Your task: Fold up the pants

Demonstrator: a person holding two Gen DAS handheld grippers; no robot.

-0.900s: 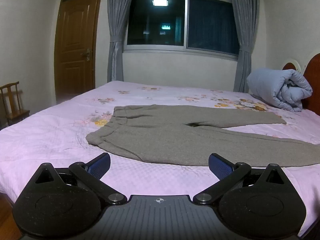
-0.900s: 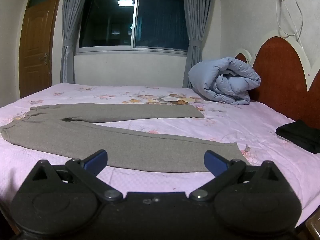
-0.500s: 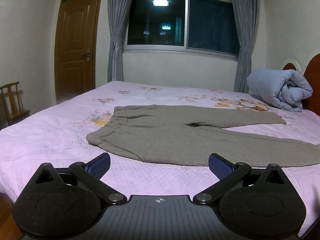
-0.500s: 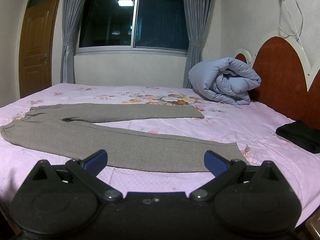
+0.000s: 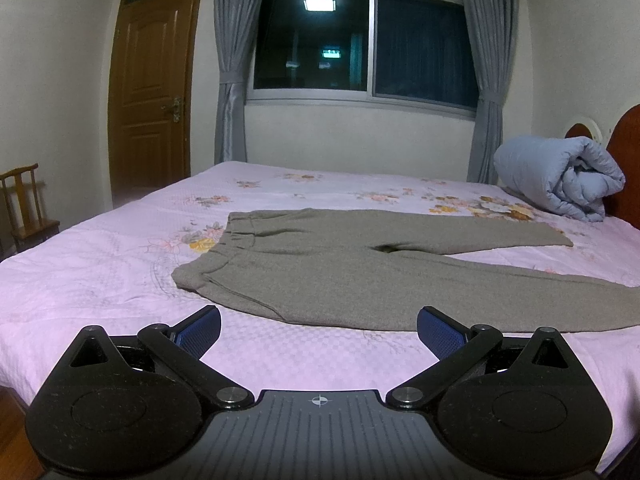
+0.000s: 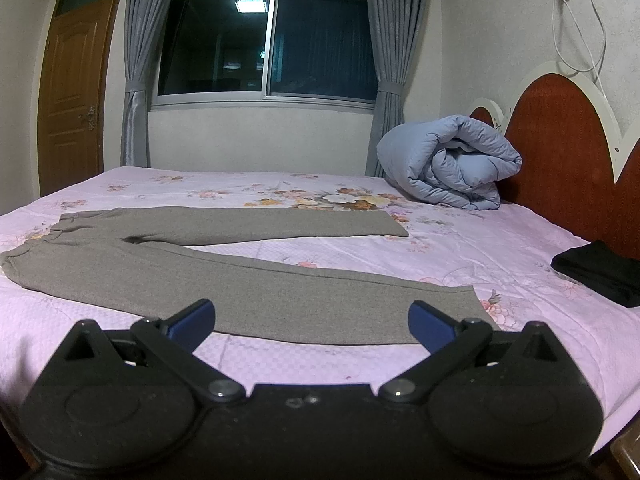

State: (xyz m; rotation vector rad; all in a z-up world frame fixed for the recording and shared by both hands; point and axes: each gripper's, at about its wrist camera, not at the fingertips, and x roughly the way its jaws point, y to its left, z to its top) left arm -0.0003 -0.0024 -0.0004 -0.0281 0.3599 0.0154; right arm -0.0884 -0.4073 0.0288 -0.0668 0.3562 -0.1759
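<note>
The grey pants (image 5: 360,268) are laid flat and unfolded on the pink floral bed (image 5: 100,264), waistband toward the door side, both legs stretched toward the headboard (image 6: 560,152). No container is seen in either view. The left gripper (image 5: 319,326) and the right gripper (image 6: 311,320) are held above the near bed edge, jaws spread wide, nothing between them. A folded black garment (image 6: 596,266) is shown only by the right wrist view, a wooden chair (image 5: 24,204) only by the left.

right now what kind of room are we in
A bedroom, most likely: a wide bed with a pink floral sheet, a rolled pale blue quilt against a red arched headboard, and a curtained window.
</note>
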